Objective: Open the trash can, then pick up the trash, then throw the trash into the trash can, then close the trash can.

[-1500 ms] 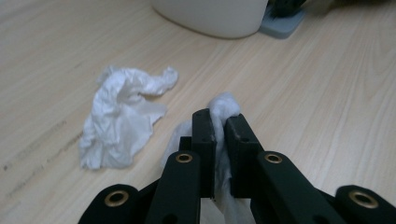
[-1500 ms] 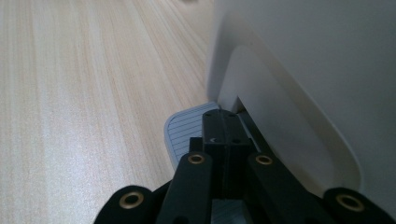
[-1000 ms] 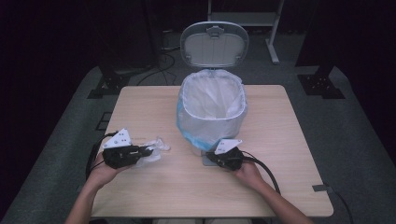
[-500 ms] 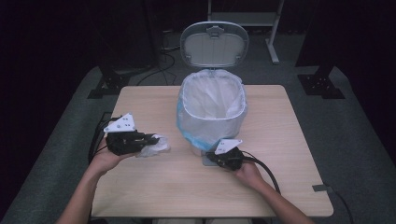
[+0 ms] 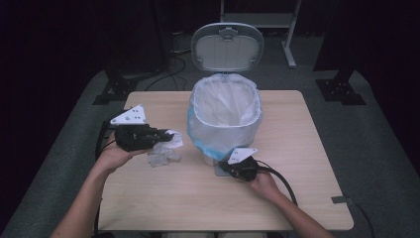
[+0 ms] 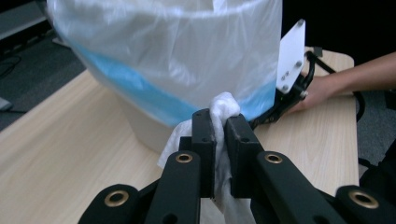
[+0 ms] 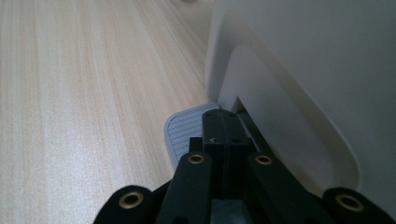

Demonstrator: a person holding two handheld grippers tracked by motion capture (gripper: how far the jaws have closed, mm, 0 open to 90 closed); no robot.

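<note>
A white pedal bin (image 5: pixel 224 119) lined with a clear bag stands mid-table, its lid (image 5: pixel 227 47) up. My left gripper (image 5: pixel 168 136) is shut on a crumpled white tissue (image 5: pixel 164 148), held off the table just left of the bin. In the left gripper view the tissue (image 6: pixel 219 112) is pinched between the jaws, with the bin's bag (image 6: pixel 177 56) close ahead. My right gripper (image 5: pixel 224 167) is shut with its jaws resting on the bin's grey foot pedal (image 7: pixel 189 128) at the base of the bin (image 7: pixel 308 93).
The light wooden table (image 5: pixel 163 198) has free room at the front and on both sides of the bin. Cables trail off the table from both grippers. Dark stands and a floor with cables surround the table.
My left gripper has lifted the tissue and carried it up and to the right, toward the bin. The right gripper has stayed on the pedal and the lid has stayed up.
</note>
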